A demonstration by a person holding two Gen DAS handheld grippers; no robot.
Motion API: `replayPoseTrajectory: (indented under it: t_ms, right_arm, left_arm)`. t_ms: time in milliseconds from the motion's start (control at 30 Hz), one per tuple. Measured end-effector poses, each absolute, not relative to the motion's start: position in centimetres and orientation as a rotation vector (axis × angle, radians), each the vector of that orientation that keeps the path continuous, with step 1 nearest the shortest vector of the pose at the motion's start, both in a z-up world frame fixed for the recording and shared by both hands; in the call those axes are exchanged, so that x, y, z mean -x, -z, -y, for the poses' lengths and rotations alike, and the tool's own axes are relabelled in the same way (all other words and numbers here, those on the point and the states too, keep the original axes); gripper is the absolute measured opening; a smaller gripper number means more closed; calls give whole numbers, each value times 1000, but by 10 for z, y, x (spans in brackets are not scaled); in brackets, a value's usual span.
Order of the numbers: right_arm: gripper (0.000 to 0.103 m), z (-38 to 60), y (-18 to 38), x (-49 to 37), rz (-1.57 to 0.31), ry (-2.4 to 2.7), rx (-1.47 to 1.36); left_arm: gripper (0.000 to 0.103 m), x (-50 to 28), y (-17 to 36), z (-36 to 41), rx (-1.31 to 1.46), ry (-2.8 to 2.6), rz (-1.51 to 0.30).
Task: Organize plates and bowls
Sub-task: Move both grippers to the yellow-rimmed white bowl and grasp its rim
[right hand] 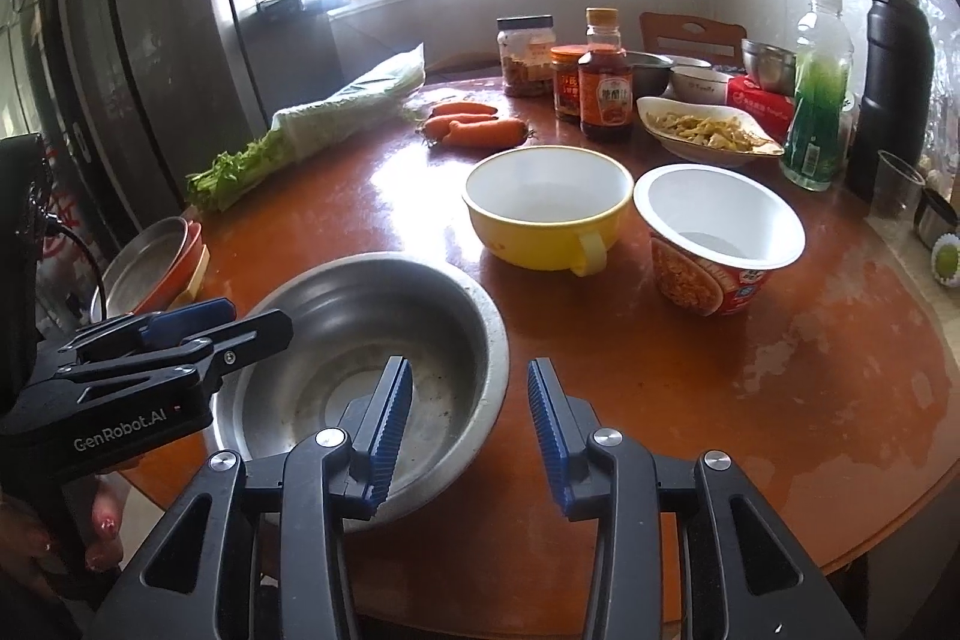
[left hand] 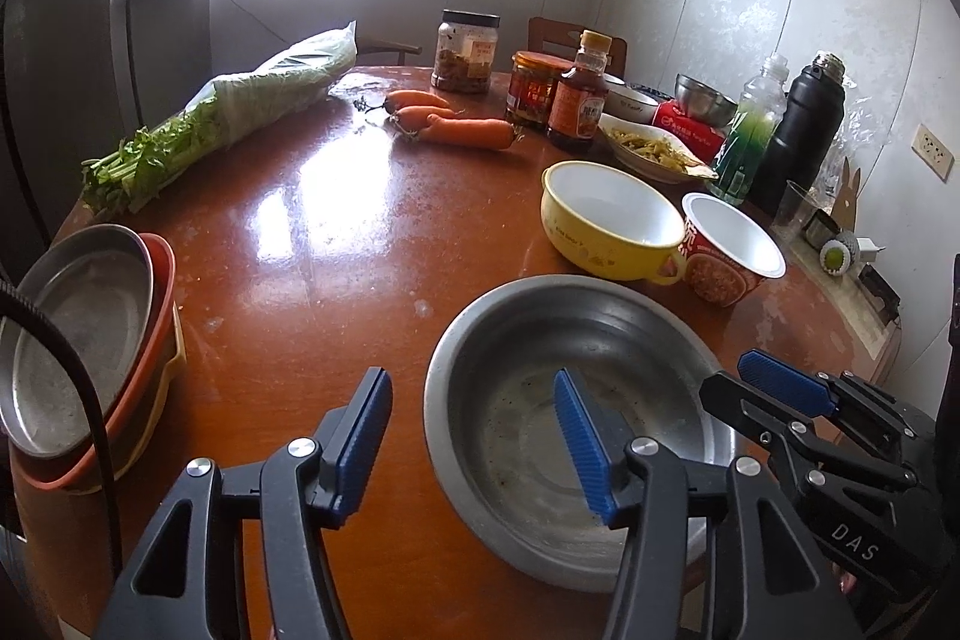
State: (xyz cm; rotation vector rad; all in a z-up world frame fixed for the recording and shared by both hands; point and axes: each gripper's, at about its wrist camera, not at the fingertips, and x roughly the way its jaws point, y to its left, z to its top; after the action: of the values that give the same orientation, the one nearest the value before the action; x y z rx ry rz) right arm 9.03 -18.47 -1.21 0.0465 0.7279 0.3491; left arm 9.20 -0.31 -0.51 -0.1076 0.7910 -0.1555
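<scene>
A large steel bowl (left hand: 558, 400) (right hand: 360, 340) sits near the front edge of the round brown table (left hand: 336, 244). My left gripper (left hand: 474, 442) is open, its jaws straddling the bowl's left rim. My right gripper (right hand: 471, 430) is open, its jaws straddling the bowl's right rim. Behind the bowl stand a yellow handled bowl (left hand: 606, 220) (right hand: 549, 208) and a red instant-noodle cup (left hand: 729, 250) (right hand: 717, 238), both empty. A stack with a steel plate on orange and yellow plates (left hand: 84, 340) (right hand: 153, 268) sits at the table's left edge.
Carrots (left hand: 462, 124), bagged celery (left hand: 240, 112), jars and a sauce bottle (left hand: 579, 100), a dish of food (left hand: 654, 148), a green bottle (right hand: 816, 100), a black flask (right hand: 894, 88) and small bowls crowd the back. A fridge (right hand: 150, 70) stands left.
</scene>
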Motion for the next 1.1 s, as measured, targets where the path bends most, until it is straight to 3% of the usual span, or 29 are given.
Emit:
replayPoseTrajectory:
  t_ms: [1100]
  right_arm:
    - [54, 216, 12, -186, -765, -357, -212]
  left_arm:
    - [60, -167, -19, 46, 1, 159, -832]
